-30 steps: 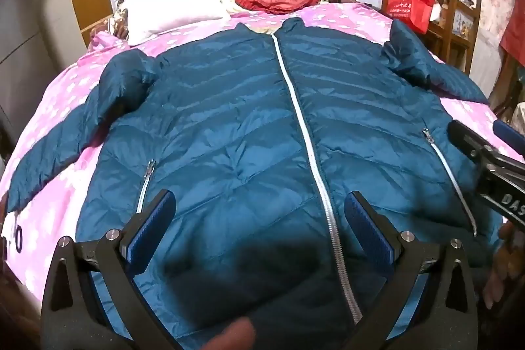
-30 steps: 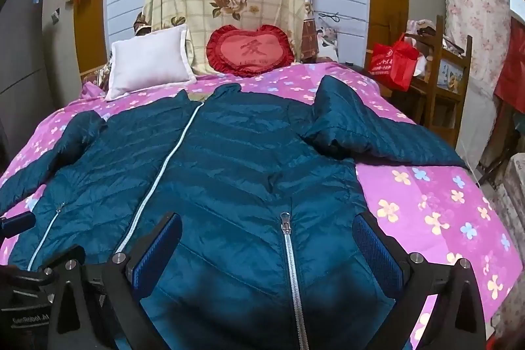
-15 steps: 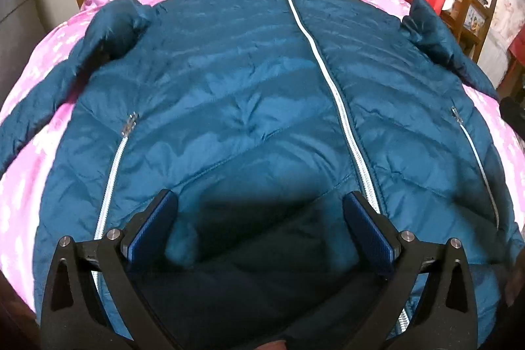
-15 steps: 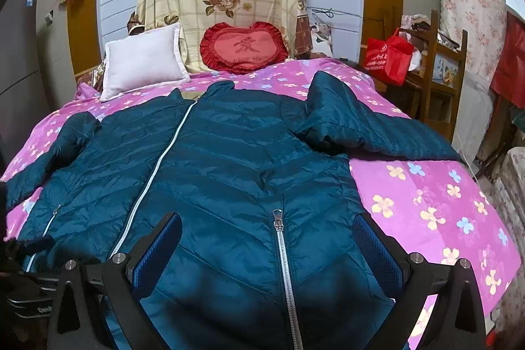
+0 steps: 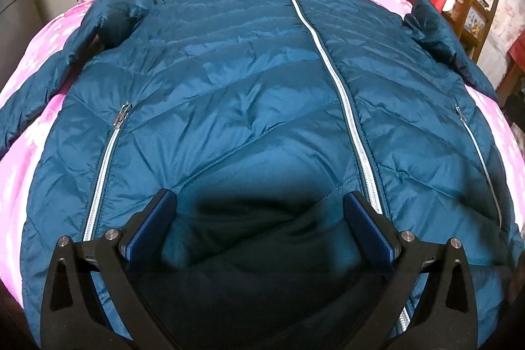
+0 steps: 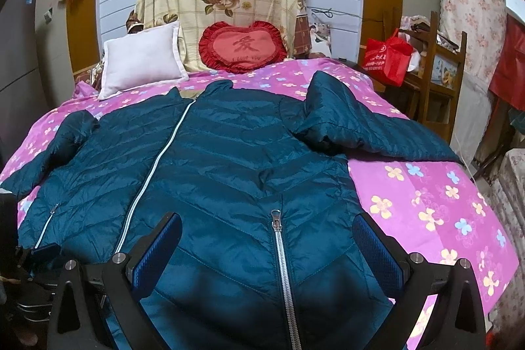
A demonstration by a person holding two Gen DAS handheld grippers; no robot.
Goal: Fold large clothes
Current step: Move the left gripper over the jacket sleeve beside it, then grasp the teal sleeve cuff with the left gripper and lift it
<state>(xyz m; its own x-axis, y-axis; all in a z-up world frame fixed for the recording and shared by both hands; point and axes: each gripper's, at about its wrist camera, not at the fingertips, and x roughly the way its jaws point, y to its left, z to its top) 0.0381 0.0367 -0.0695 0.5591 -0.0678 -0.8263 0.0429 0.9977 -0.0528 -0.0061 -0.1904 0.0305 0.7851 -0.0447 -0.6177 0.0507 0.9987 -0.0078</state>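
- Bed (image 6: 436, 205): covered in a pink flowered sheet; taken as the landmark for all that follows.
- Jacket (image 5: 236, 107): a large teal quilted one, laid flat and face up across most of the bed, collar toward the head end, hem at the near edge. No fold is seen anywhere in the body, so the task is judged to be at its very start.
- Sleeves: both are spread outward. The right sleeve (image 6: 361, 127) lies toward the right side of the bed, bunched at the shoulder; the left sleeve (image 5: 49, 77) trails toward the left side. Neither has been brought in over the chest.
- White pillow (image 6: 141, 58) and red heart cushion (image 6: 244, 46): propped at the head of the bed, just beyond the collar, clear of the work.
- Centre zip (image 5: 341, 94): closed along its visible length, so the front is ready to be folded as one panel.
- Pocket zip (image 6: 282, 261): closed, lying between the right gripper's fingers.
- Left gripper (image 5: 262, 228): jaws spread wide, nothing held, low over the hem left of the centre zip.
- Right gripper (image 6: 267, 248): likewise wide apart and empty, over the hem nearer the bed's right side.
- Left to do, as judged: sleeves folded in, sides folded over, then the body doubled from the hem up. All of it remains.
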